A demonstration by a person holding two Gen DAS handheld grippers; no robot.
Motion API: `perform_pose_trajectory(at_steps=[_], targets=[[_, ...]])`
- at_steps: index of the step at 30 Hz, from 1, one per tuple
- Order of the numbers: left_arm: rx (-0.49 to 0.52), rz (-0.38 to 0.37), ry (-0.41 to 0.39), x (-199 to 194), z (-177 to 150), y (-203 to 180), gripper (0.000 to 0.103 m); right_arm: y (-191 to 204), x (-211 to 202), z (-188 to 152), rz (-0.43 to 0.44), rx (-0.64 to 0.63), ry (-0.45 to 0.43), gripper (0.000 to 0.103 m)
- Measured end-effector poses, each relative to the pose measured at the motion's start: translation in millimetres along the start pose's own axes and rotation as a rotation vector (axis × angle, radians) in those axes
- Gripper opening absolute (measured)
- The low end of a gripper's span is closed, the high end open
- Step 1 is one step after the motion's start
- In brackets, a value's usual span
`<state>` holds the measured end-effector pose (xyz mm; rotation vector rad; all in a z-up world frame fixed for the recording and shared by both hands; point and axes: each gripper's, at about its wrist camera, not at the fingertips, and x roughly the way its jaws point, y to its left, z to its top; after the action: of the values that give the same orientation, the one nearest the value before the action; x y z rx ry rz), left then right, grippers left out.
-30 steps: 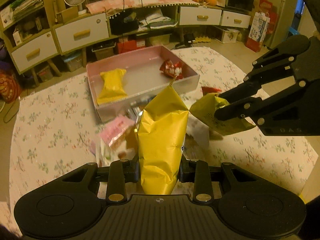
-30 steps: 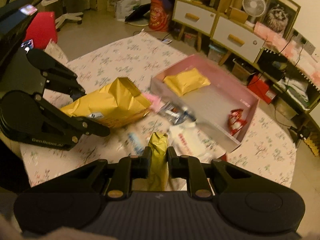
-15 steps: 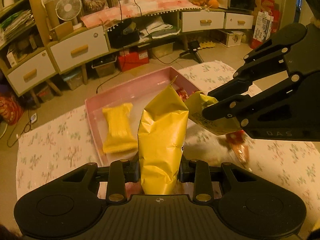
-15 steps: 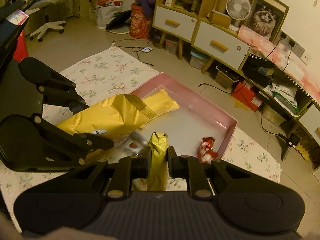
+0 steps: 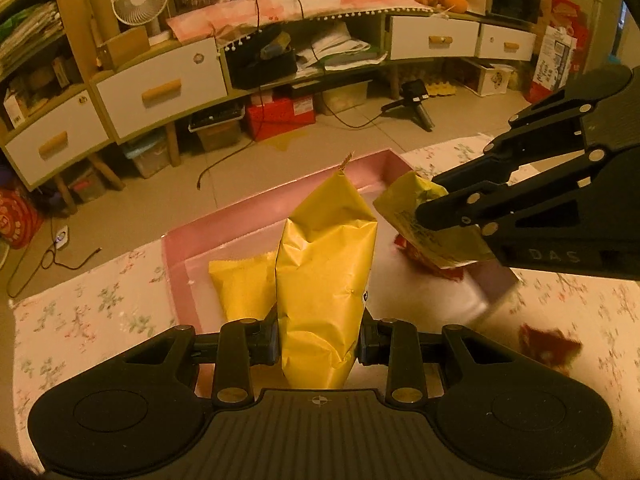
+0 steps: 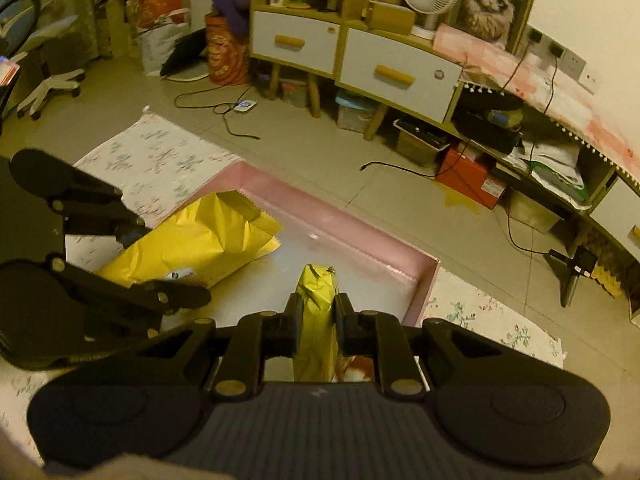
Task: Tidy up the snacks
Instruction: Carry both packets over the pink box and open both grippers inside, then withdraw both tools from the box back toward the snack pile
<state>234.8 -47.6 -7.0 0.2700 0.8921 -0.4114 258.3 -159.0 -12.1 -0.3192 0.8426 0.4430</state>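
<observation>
Floral tablecloth (image 5: 80,320), pink tray (image 5: 176,240) below: my left gripper (image 5: 318,344) clamps the big yellow bag (image 5: 324,280), right gripper (image 6: 316,320) clenches a smaller yellow pack (image 6: 316,312); dropping both together risks them colliding or overhanging the tray's right edge.

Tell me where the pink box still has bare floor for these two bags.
Bare floor in the pink box runs between the flat yellow pack on its left side and the red packet on its right, up to the far wall. The near right corner is crowded.

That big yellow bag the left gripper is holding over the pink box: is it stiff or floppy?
Probably semi-stiff: the big yellow bag stands upright above the left gripper without drooping. Its creased foil looks puffy, so likely light. The glossy surface may be slippery.
</observation>
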Motion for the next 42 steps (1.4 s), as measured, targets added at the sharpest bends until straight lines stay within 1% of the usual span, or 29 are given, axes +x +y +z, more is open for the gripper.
perform_pose_trajectory(at_steps=[5, 11, 13, 15, 17, 20, 22, 24, 25, 27, 28, 29, 30, 31, 33, 34, 36, 39, 41, 42], targets=[[-0.021, 0.002, 0.035, 27, 7, 1, 0.031, -9, 21, 5, -0.003, 0.036, 0.003, 0.015], [-0.021, -0.006, 0.045, 51, 10, 2, 0.031, -9, 36, 7, -0.033, 0.006, 0.024, 0.015], [-0.018, -0.005, 0.050, 57, 8, 1, 0.031, -11, 39, 8, -0.039, 0.007, 0.024, 0.010], [-0.019, -0.002, 0.050, 61, 8, 2, 0.031, -13, 41, 10, -0.052, 0.003, 0.027, 0.009], [-0.027, -0.006, 0.047, 64, 7, 5, 0.031, -13, 41, 10, -0.046, 0.004, 0.027, 0.009], [-0.042, -0.023, 0.040, 64, 6, 9, 0.034, -11, 39, 10, -0.065, -0.014, 0.022, 0.011], [-0.041, -0.033, 0.038, 62, 4, 10, 0.036, -11, 37, 10, -0.076, -0.021, 0.020, 0.015], [-0.039, -0.042, 0.041, 59, 4, 10, 0.042, -12, 34, 10, -0.082, -0.017, 0.016, 0.024], [-0.041, -0.046, 0.040, 57, 4, 10, 0.045, -12, 31, 10, -0.085, -0.017, 0.014, 0.025], [-0.048, -0.050, 0.036, 53, 6, 10, 0.055, -12, 27, 10, -0.090, -0.021, 0.013, 0.026], [-0.052, -0.050, 0.033, 50, 6, 9, 0.056, -11, 24, 10, -0.092, -0.024, 0.012, 0.026], [-0.054, -0.052, 0.030, 47, 6, 9, 0.059, -11, 22, 10, -0.094, -0.026, 0.010, 0.029], [-0.056, -0.054, 0.027, 44, 5, 9, 0.062, -10, 19, 10, -0.096, -0.030, 0.009, 0.034], [-0.056, -0.054, 0.025, 41, 6, 9, 0.064, -9, 15, 10, -0.099, -0.035, 0.004, 0.037], [-0.053, -0.049, 0.016, 33, 4, 7, 0.070, -7, 7, 8, -0.110, -0.044, -0.008, 0.050], [-0.051, -0.048, 0.013, 30, 4, 6, 0.071, -6, 4, 7, -0.113, -0.044, -0.012, 0.053], [-0.052, -0.047, 0.010, 23, 2, 5, 0.074, -3, -3, 5, -0.115, -0.042, -0.023, 0.065], [-0.048, -0.046, 0.006, 9, -1, 4, 0.076, 1, -16, 2, -0.123, -0.041, -0.042, 0.074], [-0.042, -0.044, 0.004, -1, -5, 3, 0.080, 3, -25, -1, -0.131, -0.036, -0.051, 0.076], [-0.040, -0.045, 0.001, -7, -8, 2, 0.081, 4, -29, -3, -0.135, -0.032, -0.056, 0.079]])
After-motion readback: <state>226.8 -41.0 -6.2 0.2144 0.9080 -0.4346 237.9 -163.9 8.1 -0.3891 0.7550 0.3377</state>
